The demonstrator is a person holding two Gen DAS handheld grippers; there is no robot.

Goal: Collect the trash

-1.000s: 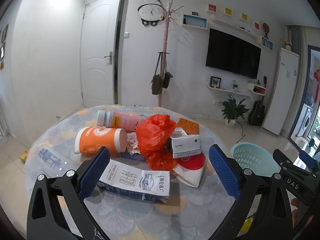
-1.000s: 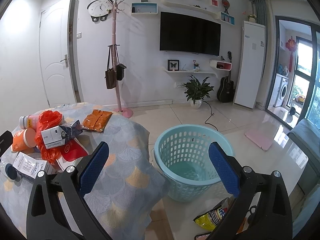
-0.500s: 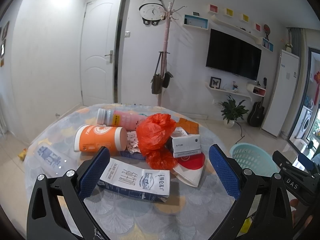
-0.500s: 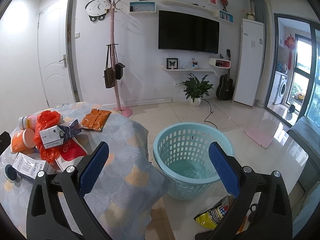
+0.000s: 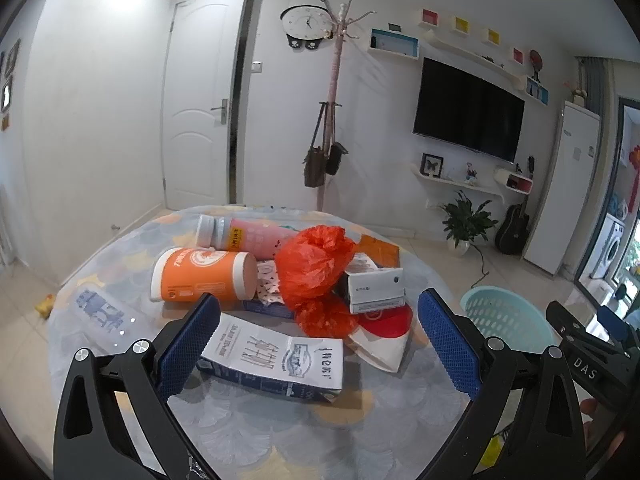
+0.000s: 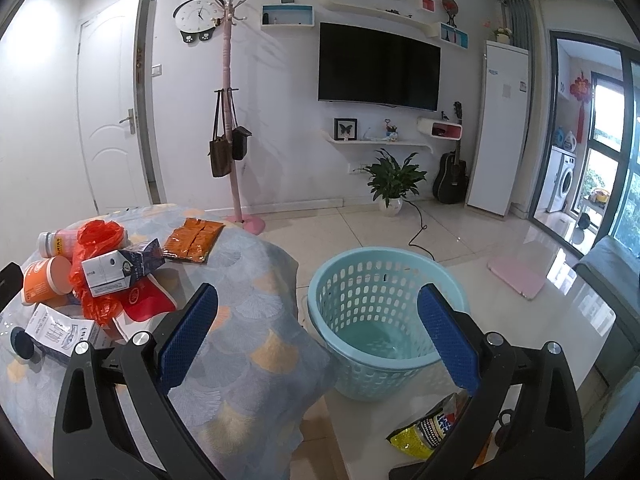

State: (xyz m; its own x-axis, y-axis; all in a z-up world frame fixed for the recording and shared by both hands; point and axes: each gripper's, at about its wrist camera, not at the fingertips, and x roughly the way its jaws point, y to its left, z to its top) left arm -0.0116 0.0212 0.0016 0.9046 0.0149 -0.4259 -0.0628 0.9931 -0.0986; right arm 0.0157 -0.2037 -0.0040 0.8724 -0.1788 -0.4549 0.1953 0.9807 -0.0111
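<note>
I am hovering my left gripper [image 5: 318, 342], jaws spread and empty, over the trash pile at twelve o'clock with the flattened carton [image 5: 276, 358] nearest, while my right gripper [image 6: 318, 340], jaws also spread, is facing the empty basket [image 6: 386, 320], so nothing is collected yet and pinching that carton looks next.

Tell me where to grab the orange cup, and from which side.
Grip the orange cup across its round body, mid-length, coming down from above with the left tool. It lies on its side, and the bag and bottle crowd its other sides.
</note>
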